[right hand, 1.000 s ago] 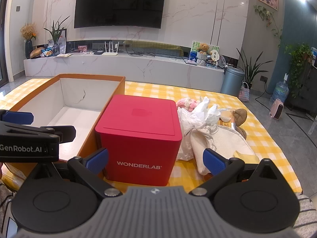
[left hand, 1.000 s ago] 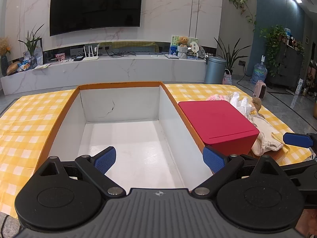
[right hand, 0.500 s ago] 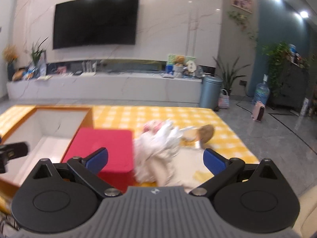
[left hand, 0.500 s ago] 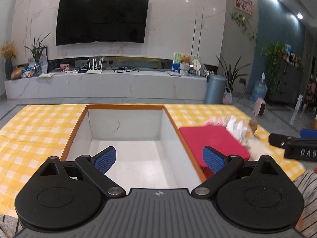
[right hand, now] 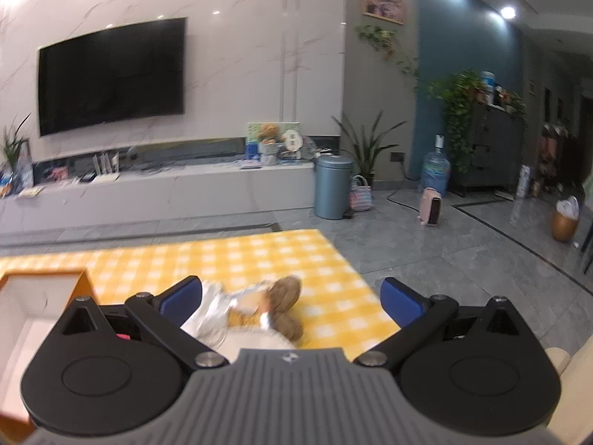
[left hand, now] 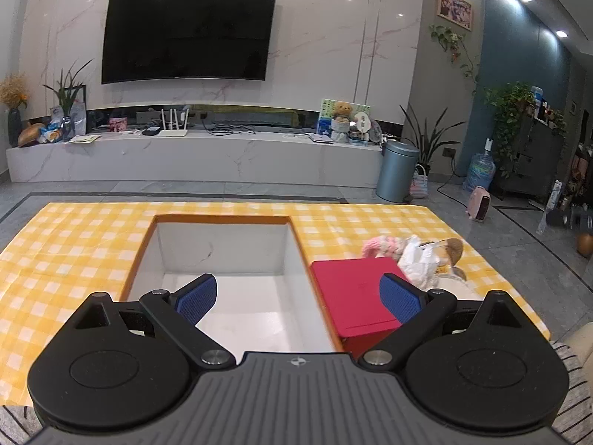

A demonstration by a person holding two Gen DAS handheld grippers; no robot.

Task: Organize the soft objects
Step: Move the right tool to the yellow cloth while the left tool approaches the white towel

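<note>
An open orange-rimmed box (left hand: 222, 218) with a white inside sits on the yellow checked cloth (left hand: 74, 244). Right of it stands a red box (left hand: 352, 296). Beyond the red box lies a heap of soft things: a pink plush (left hand: 381, 245), a white crumpled bag (left hand: 417, 263) and a brown plush (left hand: 454, 249). My left gripper (left hand: 298, 296) hangs open above the near end of the white box, holding nothing. My right gripper (right hand: 292, 298) is open above the heap, with the brown plush (right hand: 283, 293) and white bag (right hand: 209, 311) between its fingers but untouched.
The cloth's right edge (right hand: 355, 263) drops to grey floor tiles. Farther off are a grey bin (right hand: 331, 191), a pink heater (right hand: 430, 211) and a long marble TV shelf (left hand: 185, 154). A corner of the orange box (right hand: 79, 278) shows at the left of the right wrist view.
Both grippers have risen and pulled back from the table. The right one has also swung to the right, so the red box has left its view. Both stay open.
</note>
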